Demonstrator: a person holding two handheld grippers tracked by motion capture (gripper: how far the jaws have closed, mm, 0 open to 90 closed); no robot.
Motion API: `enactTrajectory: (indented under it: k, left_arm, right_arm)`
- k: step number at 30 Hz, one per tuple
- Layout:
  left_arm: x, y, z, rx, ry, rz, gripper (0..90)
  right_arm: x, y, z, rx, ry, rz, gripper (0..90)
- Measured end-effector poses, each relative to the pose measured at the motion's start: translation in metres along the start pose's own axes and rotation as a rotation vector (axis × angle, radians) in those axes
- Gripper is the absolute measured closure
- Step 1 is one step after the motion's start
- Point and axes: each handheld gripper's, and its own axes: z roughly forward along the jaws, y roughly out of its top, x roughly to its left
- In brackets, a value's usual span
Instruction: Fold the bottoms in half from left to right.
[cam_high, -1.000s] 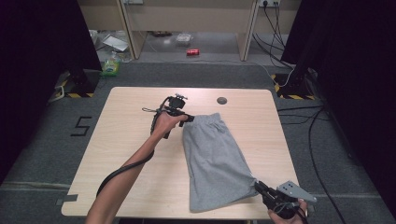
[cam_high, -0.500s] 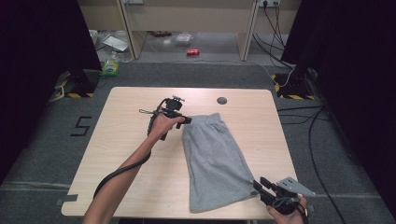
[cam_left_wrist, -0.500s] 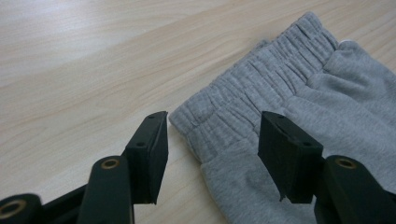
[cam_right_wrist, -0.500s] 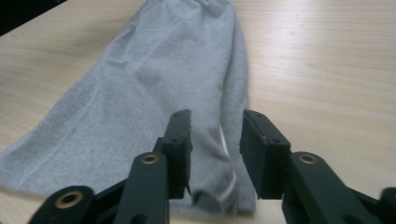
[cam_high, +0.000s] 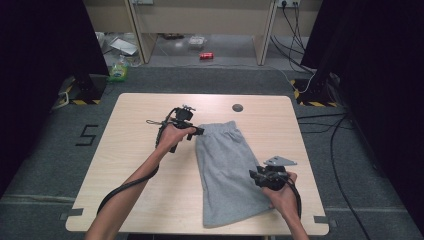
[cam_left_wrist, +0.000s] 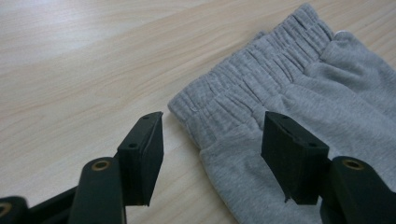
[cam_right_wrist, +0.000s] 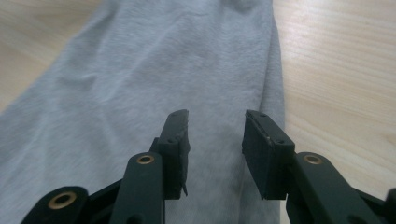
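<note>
Grey fleece: one pair of shorts (cam_high: 226, 172) lies flat on the one light wooden table (cam_high: 135, 150), folded lengthwise, its elastic waistband at the far end near the table's middle and its hem close to the near edge. One small dark round fitting (cam_high: 237, 107) sits in the tabletop beyond the waistband, apart from the cloth.

Two grippers are in use, one per hand. The left gripper (cam_high: 196, 132) is held at the waistband's left corner. In the left gripper view its two black jaws stand wide apart, one over bare wood just beside the corner, the other over the cloth; nothing is clamped between them. Whether the jaw tips touch the cloth cannot be told.

The right gripper (cam_high: 255, 176) is held over the right edge of the shorts, nearer the hem. In the right gripper view its two jaws are parted with a clear gap, both above grey cloth just inside the right-hand fold, and they hold nothing.

Two forearms enter from the near edge. One black cable (cam_high: 125, 187) trails along the left forearm.
</note>
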Motion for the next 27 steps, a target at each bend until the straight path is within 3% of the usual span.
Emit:
enactTrajectory:
  k: [2,5,7,9,11,15,21,25,27]
  left_arm:
    - [0.002,-0.001,-0.001,-0.002,0.000,-0.004,38.4]
    - [0.008,-0.003,-0.002,-0.002,0.004,-0.016,38.0]
    - [0.011,-0.004,-0.002,-0.002,0.004,-0.021,37.8]
    - [0.013,-0.006,-0.003,-0.001,0.004,-0.025,37.8]
    - [0.015,-0.007,-0.003,0.001,0.007,-0.030,37.8]
    - [0.016,-0.009,-0.003,0.001,0.006,-0.033,37.8]
    - [0.016,-0.008,-0.003,-0.003,-0.001,-0.037,37.8]
    - [0.016,-0.010,-0.002,-0.003,-0.004,-0.038,37.7]
    - [0.016,-0.011,-0.003,-0.005,-0.009,-0.042,37.6]
  right_arm:
    - [-0.004,0.005,0.014,0.060,-0.023,0.019,64.4]
    - [-0.008,0.005,0.018,0.079,-0.028,0.031,71.8]
    - [-0.011,0.004,0.016,0.065,-0.020,0.013,85.7]
    - [-0.012,0.005,0.013,0.051,-0.015,0.011,86.7]
    - [-0.017,0.010,0.000,-0.005,-0.031,0.016,89.3]
    - [-0.027,0.008,-0.002,-0.005,-0.064,0.032,89.3]
    - [-0.033,-0.001,0.006,0.013,-0.050,0.061,88.3]
    - [-0.031,0.002,-0.004,-0.021,-0.060,0.084,72.2]
    - [-0.028,-0.002,-0.010,-0.013,-0.064,0.077,68.1]
